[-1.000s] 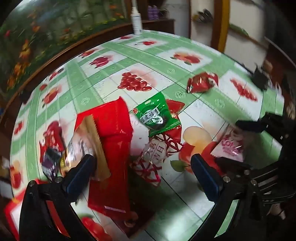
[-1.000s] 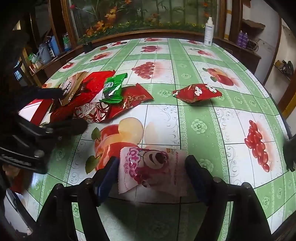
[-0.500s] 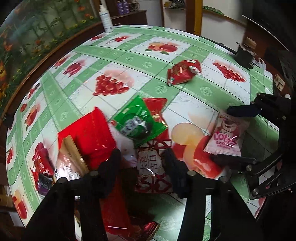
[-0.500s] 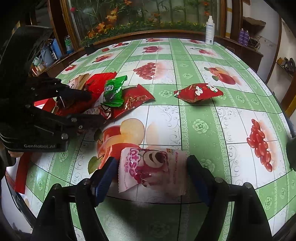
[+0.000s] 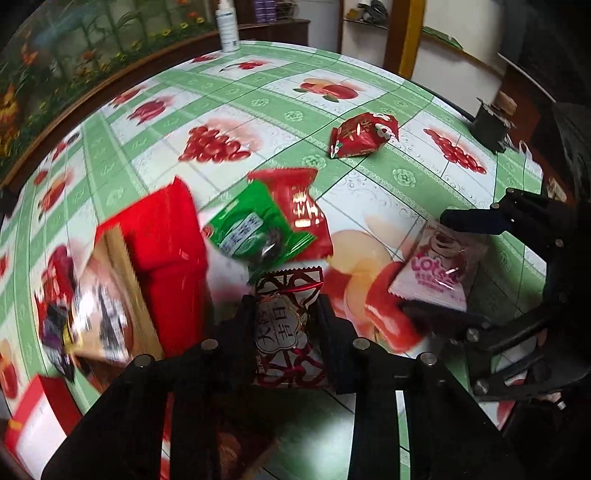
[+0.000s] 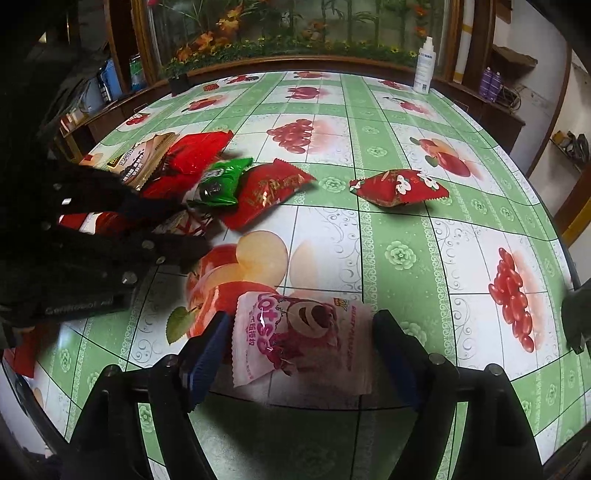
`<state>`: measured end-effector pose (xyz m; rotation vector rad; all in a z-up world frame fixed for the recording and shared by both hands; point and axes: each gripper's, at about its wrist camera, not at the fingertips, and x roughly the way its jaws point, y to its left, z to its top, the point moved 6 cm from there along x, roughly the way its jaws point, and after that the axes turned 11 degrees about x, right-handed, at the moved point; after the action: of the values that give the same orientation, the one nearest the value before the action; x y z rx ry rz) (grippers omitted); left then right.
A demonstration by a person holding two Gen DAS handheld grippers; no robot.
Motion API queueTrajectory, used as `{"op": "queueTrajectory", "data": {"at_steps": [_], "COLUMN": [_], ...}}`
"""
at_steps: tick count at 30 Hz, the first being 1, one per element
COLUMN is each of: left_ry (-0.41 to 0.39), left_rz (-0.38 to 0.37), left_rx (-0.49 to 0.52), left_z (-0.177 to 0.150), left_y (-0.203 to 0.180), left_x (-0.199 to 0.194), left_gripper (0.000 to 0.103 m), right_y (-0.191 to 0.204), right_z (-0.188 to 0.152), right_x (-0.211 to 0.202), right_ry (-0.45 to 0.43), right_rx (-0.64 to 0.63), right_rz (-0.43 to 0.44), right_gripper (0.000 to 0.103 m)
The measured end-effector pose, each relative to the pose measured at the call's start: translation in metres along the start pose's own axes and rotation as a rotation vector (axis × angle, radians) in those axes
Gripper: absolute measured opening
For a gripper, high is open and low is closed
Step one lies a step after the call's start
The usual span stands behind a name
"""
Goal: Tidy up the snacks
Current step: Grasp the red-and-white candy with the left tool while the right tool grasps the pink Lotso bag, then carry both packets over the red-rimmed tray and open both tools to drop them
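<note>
**Reporter:** Fruit-printed oilcloth covers the bench (image 6: 399,229), with a planter of artificial flowers (image 6: 295,33) behind it. What is each claw doing?

**Photographer:** Jaws of the left claw (image 5: 286,317) have just been closing and now pinch a red-and-white lattice packet (image 5: 286,332) at the near edge of the snack pile (image 5: 207,251). It is taken by its narrow sides, likely so it slides clear of the green packet (image 5: 255,232) lying against its top.

**Reporter:** And the other?

**Photographer:** The right claw (image 6: 303,332) stands wide around a pink bear packet (image 6: 299,332), which lies flat on the bench. Its left pad sits just beside the packet's edge; whether it touches cannot be told.

**Reporter:** Anything outside the pile?

**Photographer:** A red flowered packet (image 6: 399,188) lies apart, apparently still to be gathered.
</note>
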<state>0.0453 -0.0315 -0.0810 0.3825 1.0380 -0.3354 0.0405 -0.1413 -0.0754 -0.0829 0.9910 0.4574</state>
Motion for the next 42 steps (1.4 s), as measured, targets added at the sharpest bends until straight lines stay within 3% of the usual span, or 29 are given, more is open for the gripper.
{"op": "queueTrajectory", "data": {"at_steps": [4,9,12,18,25,33,42], "left_ry": [-0.012,-0.021,-0.040,-0.110,-0.138,-0.167,-0.200], "left_rz": [-0.012,0.010,0.055,0.038,0.198,0.390,0.522], "left_rx": [-0.072,-0.152,-0.188,-0.256,-0.331,-0.447,-0.536], "left_z": [-0.012,-0.026,-0.037,-0.056,-0.086,-0.124,-0.162], "left_y": [-0.003,-0.009,-0.015,-0.022,-0.010,0.023,0.053], "left_x": [-0.008,-0.019,-0.031,-0.059,-0.101,-0.143,-0.181], "left_gripper": [0.029,0.028,0.028,0.028,0.029,0.029,0.029], "right_y": [-0.004,-0.005,-0.008,-0.006,0.020,0.077,0.137], "right_z": [0.002,-0.001,-0.004,-0.012,-0.018,-0.021,-0.019], "right_x": [-0.002,-0.005,-0.009,-0.018,-0.027,-0.033,-0.036], "right_ry": [-0.014,-0.029,-0.024,0.000,0.003,-0.034,-0.028], "right_rx": [-0.008,0.000,0.015,0.068,0.058,-0.018,-0.106], "right_rz": [-0.034,-0.029,0.001,0.140,0.226,0.308,0.348], "right_gripper": [0.065,0.060,0.058,0.056,0.056,0.056,0.056]}}
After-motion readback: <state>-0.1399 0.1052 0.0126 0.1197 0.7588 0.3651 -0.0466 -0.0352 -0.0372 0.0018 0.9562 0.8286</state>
